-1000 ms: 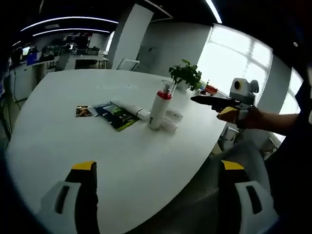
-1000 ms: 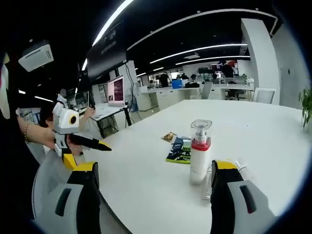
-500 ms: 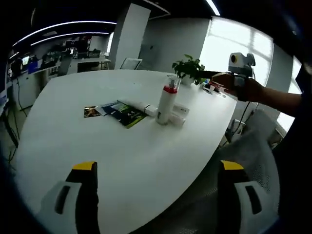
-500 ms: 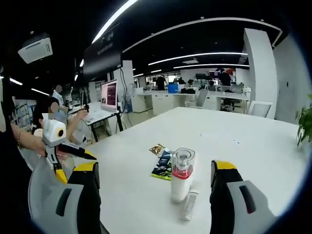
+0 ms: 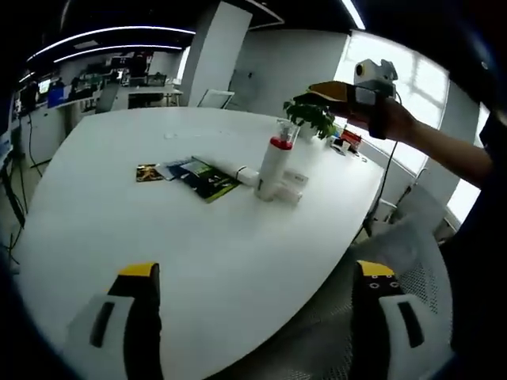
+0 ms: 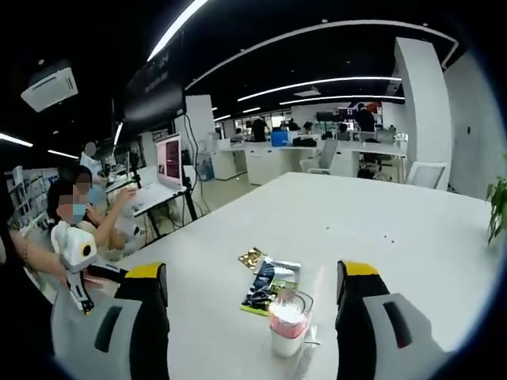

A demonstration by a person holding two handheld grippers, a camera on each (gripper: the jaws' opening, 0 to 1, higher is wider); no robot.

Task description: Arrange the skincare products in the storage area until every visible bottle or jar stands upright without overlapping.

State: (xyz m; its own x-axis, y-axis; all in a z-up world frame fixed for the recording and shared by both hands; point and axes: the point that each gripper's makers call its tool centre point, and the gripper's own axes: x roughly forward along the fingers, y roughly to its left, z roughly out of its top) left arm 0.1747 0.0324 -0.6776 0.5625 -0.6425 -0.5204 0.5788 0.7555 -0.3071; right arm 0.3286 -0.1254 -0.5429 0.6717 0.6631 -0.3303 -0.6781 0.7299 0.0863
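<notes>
Two grippers spread wide, empty | my right gripper [image 6: 247, 317] poised above upright pump bottle [image 6: 287, 328] | white tubes [image 5: 291, 190] lying beside bottle, unsorted | left gripper [image 5: 252, 317] waits back near table [image 5: 174, 261] edge.

Both claws gape empty: left claw [image 5: 252, 277] low, right claw [image 6: 252, 273] raised.

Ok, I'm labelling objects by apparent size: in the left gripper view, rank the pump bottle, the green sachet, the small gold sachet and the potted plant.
1. Green sachet
2. Pump bottle, close to the sachet
3. Potted plant, though it stands farther away
4. Small gold sachet
</notes>
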